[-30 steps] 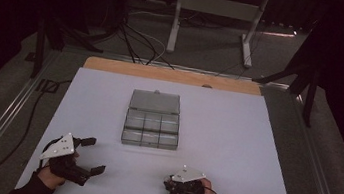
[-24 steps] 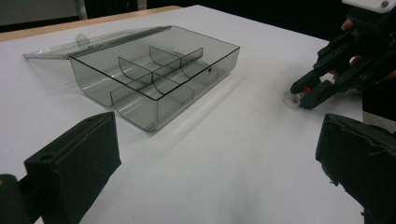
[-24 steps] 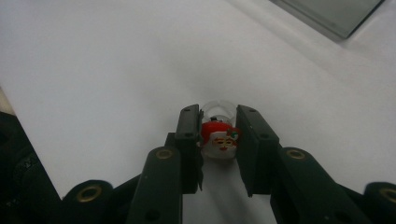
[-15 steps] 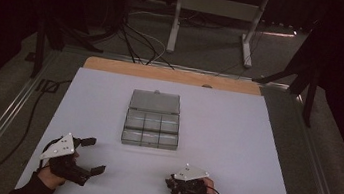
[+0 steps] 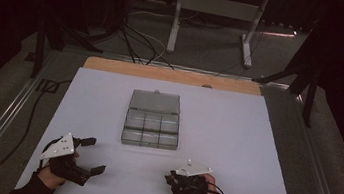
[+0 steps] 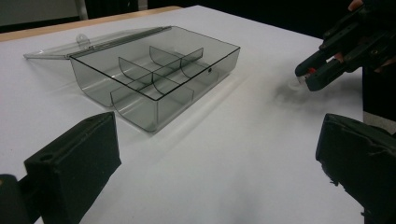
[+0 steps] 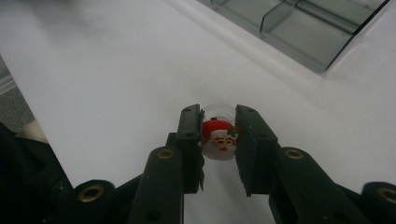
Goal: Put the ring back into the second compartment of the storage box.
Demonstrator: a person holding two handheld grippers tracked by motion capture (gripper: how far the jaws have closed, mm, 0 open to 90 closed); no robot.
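Observation:
My right gripper (image 7: 219, 115) is shut on a small white round piece printed with a Santa face (image 7: 219, 140), and it holds that piece just over the white table. In the high view this gripper (image 5: 173, 179) is near the front edge, right of centre. My left gripper (image 5: 95, 156) stands open at the front left with nothing between its jaws. In the left gripper view its wide-apart jaws (image 6: 215, 154) frame the clear compartment box (image 6: 154, 84), and the right gripper (image 6: 309, 77) shows at the upper right. The box (image 5: 151, 124) lies mid-table with its lid folded back.
The white table top (image 5: 235, 135) has a wooden strip (image 5: 173, 74) along its far edge. Metal rails run down both sides. Behind the table are a stand's legs (image 5: 212, 26) and cables (image 5: 137, 42) on the floor.

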